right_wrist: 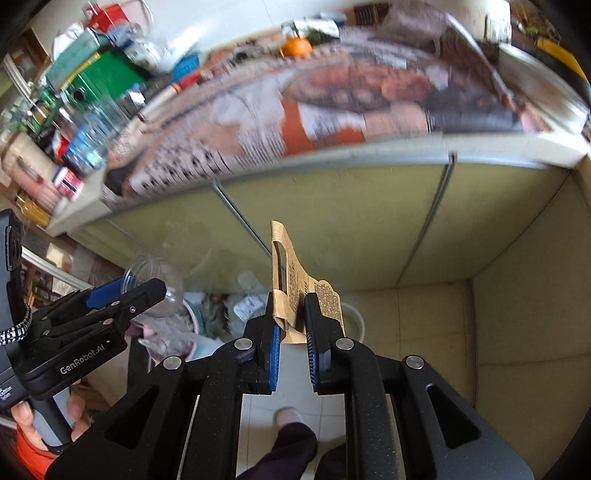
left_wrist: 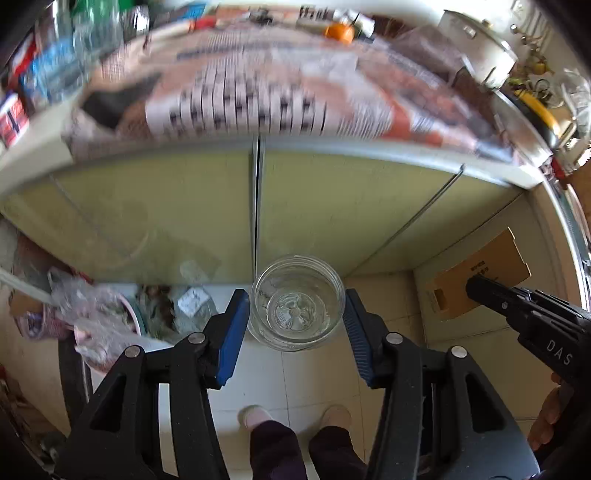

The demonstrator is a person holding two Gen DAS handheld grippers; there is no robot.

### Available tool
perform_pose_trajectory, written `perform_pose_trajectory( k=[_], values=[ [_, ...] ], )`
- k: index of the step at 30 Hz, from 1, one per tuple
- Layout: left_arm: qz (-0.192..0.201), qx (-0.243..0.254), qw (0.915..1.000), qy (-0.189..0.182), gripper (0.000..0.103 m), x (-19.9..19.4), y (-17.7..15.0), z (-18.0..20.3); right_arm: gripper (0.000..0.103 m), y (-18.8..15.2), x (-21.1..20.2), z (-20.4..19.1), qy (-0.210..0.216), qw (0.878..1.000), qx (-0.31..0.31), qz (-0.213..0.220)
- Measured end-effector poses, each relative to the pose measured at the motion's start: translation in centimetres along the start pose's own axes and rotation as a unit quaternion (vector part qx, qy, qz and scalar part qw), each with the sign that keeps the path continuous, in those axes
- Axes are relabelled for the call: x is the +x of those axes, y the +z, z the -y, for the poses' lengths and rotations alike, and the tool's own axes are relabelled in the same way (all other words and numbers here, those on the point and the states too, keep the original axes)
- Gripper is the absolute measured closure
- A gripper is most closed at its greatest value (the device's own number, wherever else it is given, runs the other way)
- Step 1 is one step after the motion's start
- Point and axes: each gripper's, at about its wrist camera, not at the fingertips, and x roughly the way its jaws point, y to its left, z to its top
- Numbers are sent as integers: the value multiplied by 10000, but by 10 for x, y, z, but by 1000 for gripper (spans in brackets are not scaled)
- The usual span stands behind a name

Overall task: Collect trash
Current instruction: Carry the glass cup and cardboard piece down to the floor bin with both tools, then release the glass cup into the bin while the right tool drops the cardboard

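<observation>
My left gripper is shut on a clear plastic cup, its mouth facing the camera, held in the air in front of the cabinet. The cup also shows in the right wrist view, at the left, in the left gripper. My right gripper is shut on a flat piece of brown cardboard that stands upright between its pads. In the left wrist view the cardboard shows at the right with the right gripper's finger on it. A trash bin with bags and wrappers stands on the floor at lower left.
A counter covered with newspaper runs across the top, with bottles, boxes and an orange on it. Yellow-green cabinet doors are below it. A white bowl stands on the tiled floor. The person's feet are below.
</observation>
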Motion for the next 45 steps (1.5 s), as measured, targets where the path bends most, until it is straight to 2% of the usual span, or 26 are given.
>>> perform_pose_trajectory(
  k=[5, 10, 17, 20, 21, 24, 29, 35, 40, 45],
  values=[
    [-404, -330, 9986, 110, 52, 68, -39, -7, 91, -21, 65, 23, -17, 9990, -141, -418],
    [-578, -512, 9968, 206, 52, 129, -66, -20, 89, -34, 137, 38, 66, 9972, -261, -694],
    [-688, -762, 9944, 242, 52, 204, -87, -42, 77, -51, 229, 51, 145, 9929, -203, -1163],
    [-740, -810, 9937, 241, 52, 231, -92, -46, 71, -53, 250, 56, 155, 9919, -94, -1253],
    [-752, -822, 9935, 239, 52, 239, -93, -48, 66, -54, 256, 58, 153, 9916, -106, -1280],
    [-790, -836, 9931, 218, 52, 258, -94, -46, 59, -56, 264, 63, 85, 9918, -128, -1272],
    [-957, -842, 9918, 3, 52, 286, -93, -38, 59, -54, 262, 79, -67, 9927, -141, -1199],
    [-1142, -606, 9913, -268, 51, 300, -85, -10, 59, -49, 256, 99, -134, 9942, 65, -1065],
    [-1279, -424, 9905, -288, 47, 295, -81, 8, 59, -41, 241, 102, -174, 9954, 190, -920],
    [-1219, -309, 9918, -243, 47, 267, -72, 14, 59, -32, 215, 97, -148, 9964, 243, -793]
  ],
)
